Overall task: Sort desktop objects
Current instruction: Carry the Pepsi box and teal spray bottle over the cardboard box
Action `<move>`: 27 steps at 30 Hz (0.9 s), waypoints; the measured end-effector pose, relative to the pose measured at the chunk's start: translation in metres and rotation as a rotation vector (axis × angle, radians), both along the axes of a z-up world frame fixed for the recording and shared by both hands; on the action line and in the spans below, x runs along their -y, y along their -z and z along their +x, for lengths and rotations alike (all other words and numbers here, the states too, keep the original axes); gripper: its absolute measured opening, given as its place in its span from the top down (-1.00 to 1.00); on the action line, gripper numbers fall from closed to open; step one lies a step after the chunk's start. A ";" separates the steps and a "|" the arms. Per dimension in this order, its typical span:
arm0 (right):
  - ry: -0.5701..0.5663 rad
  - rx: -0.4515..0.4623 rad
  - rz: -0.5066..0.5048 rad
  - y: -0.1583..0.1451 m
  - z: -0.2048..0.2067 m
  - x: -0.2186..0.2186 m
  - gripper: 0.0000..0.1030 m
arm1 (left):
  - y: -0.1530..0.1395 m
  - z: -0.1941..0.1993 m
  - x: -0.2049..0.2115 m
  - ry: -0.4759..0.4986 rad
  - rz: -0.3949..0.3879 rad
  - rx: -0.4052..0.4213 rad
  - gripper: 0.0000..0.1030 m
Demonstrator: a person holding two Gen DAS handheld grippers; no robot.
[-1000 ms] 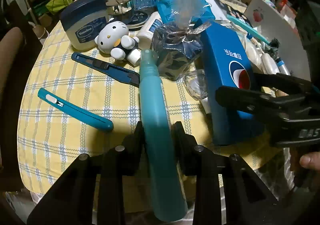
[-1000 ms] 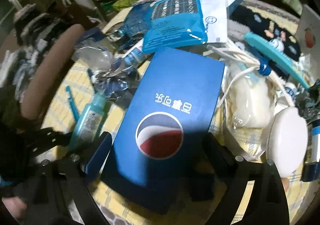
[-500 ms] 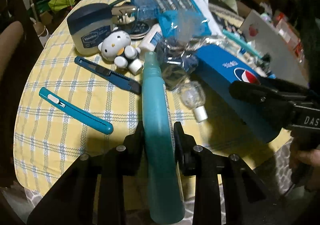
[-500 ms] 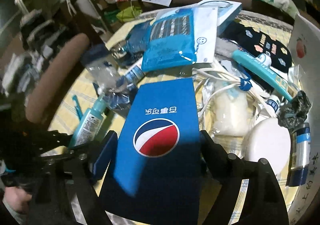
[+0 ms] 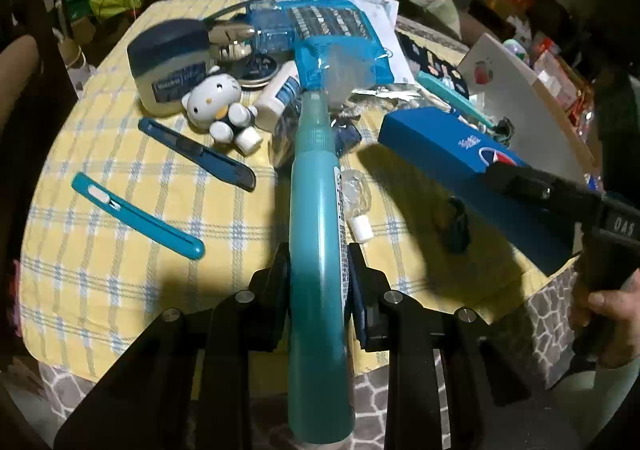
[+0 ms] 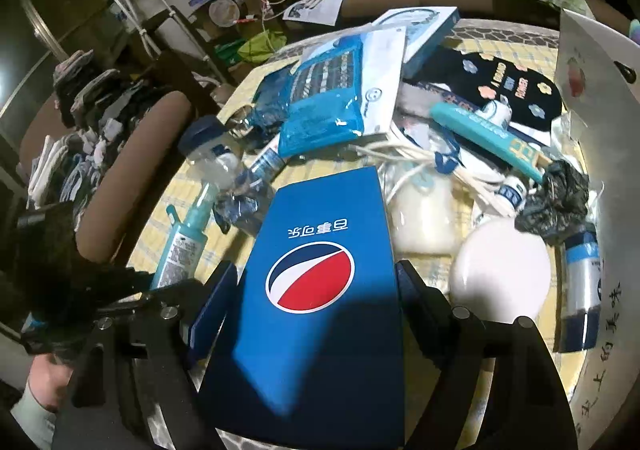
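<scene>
Pepsi box (image 6: 320, 290) higher, lengthwise along tongs (image 6: 316, 290).

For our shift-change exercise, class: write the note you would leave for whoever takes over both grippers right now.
Left gripper: shut on the teal spray bottle, held above the yellow checked tablecloth.
Right gripper: shut on the blue Pepsi box, lifted over the clutter.
Done: both items picked up.
Left: set both down; then the teal utility knife, dark blue utility knife, Vaseline jar and cat figurine remain unsorted on the tablecloth.
</scene>
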State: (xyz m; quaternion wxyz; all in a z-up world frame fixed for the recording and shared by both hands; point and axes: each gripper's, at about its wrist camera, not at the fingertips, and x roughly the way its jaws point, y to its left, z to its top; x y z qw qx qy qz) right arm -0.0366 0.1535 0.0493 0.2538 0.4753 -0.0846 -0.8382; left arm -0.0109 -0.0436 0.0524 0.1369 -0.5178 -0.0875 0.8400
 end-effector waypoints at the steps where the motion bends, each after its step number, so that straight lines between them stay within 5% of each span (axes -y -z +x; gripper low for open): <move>1: -0.003 -0.003 -0.002 -0.001 0.001 -0.001 -0.59 | -0.003 0.001 0.000 -0.005 0.013 -0.007 0.52; 14: 0.036 -0.157 -0.086 -0.089 0.016 -0.049 -0.59 | -0.096 -0.014 -0.040 0.087 0.179 -0.112 0.52; 21: 0.186 -0.202 -0.042 -0.148 0.000 -0.155 -0.59 | -0.145 -0.063 -0.135 0.198 0.235 -0.137 0.52; 27: 0.355 -0.174 0.052 -0.156 -0.037 -0.256 -0.59 | -0.158 -0.118 -0.242 0.273 0.284 -0.092 0.52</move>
